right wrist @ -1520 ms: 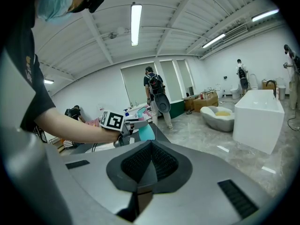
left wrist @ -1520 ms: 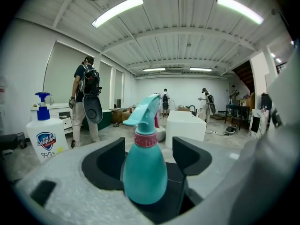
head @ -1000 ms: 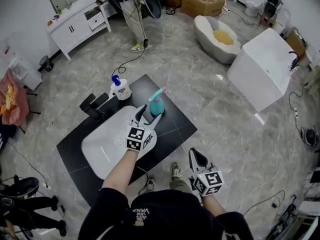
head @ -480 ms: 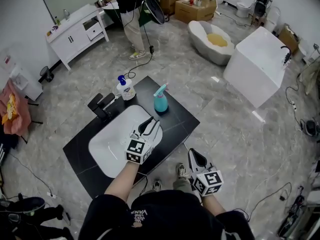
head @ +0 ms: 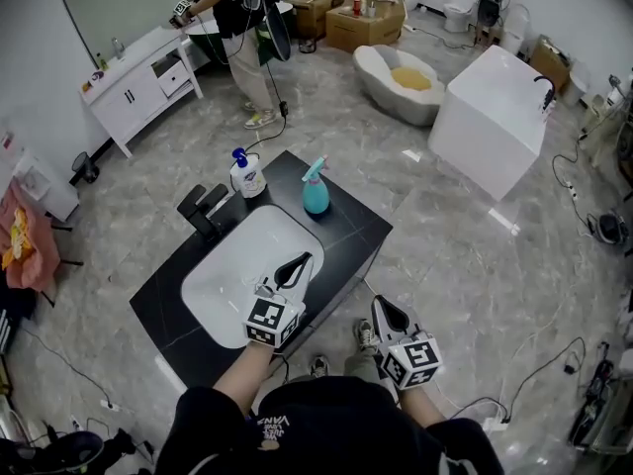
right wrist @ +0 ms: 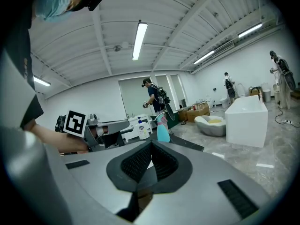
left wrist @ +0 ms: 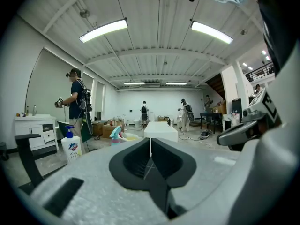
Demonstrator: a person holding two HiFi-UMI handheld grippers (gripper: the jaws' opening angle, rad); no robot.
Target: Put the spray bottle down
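Now: spray bottle (head: 316,195) on counter (head: 348,237), light and slick I judge, best held at neck. My left gripper (head: 296,263) jaws have just closed, empty; right gripper (head: 382,306) closed, empty.

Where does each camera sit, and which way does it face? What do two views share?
Head view: on the person's head, facing steeply down at the counter, sink and spray bottle; both arms, left gripper and right gripper show.
Left gripper view: on the left gripper, facing along its jaws, just closed on nothing; spray bottle left of them, right gripper at right.
Right gripper view: on the right gripper, along its shut jaws; left gripper at left.
All three share the spray bottle.
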